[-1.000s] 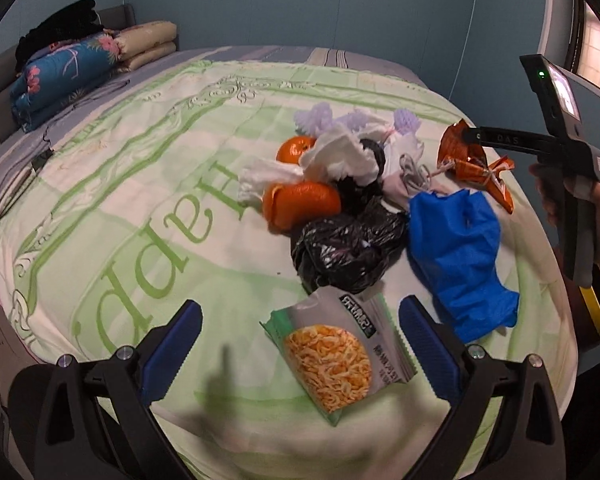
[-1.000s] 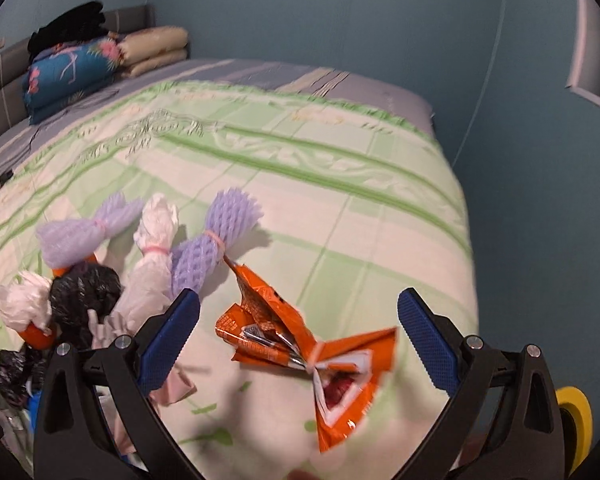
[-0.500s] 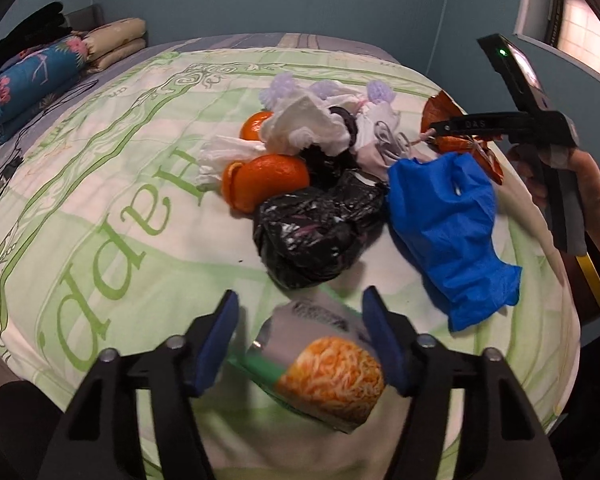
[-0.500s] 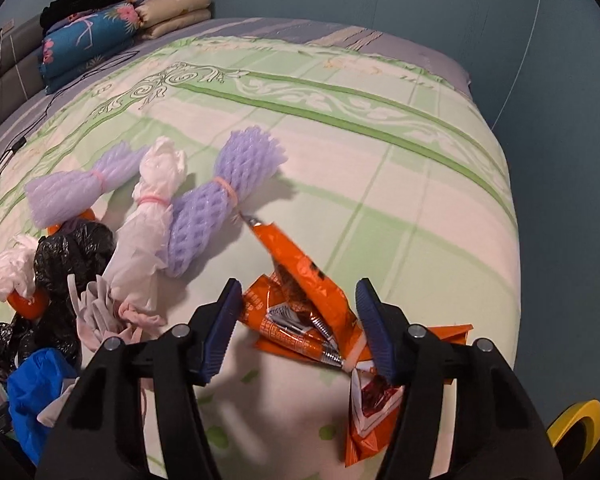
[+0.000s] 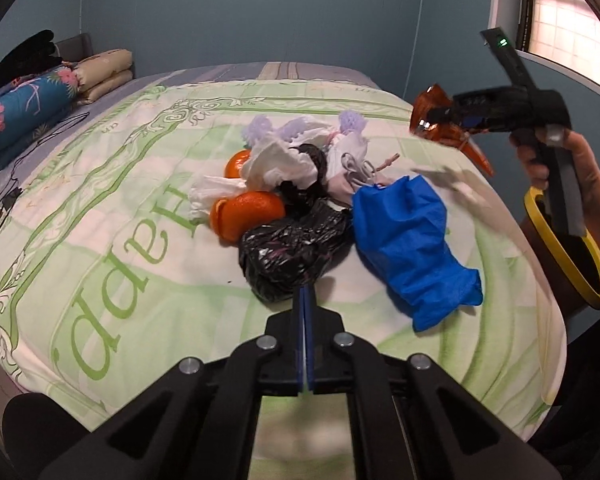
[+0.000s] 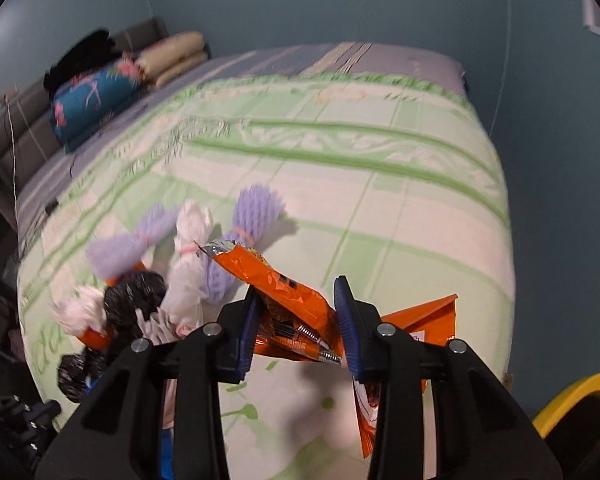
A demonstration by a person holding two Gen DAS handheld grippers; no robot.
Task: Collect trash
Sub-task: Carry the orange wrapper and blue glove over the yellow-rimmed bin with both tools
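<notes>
A trash pile lies on the green bedspread [image 5: 100, 216]: a black plastic bag [image 5: 292, 248], a blue bag [image 5: 408, 244], orange peels [image 5: 248, 212], white tissue [image 5: 280, 160] and purple foam nets [image 6: 244, 236]. My left gripper [image 5: 304, 300] is shut, its blue pads pressed flat together just short of the black bag; the noodle packet is out of sight. My right gripper [image 6: 296, 320] is shut on an orange snack wrapper [image 6: 284, 300] and holds it above the bed; it also shows in the left wrist view [image 5: 440, 120].
A bin with a yellow rim [image 5: 564, 248] stands beside the bed at the right, also in the right wrist view [image 6: 576, 404]. Folded bedding and pillows [image 5: 32, 100] lie at the far left by the headboard. A cable [image 5: 4, 200] runs along the left edge.
My left gripper closed fully and the noodle packet between its fingers dropped out of view. My right gripper closed on the orange wrapper and lifted it off the bed.
</notes>
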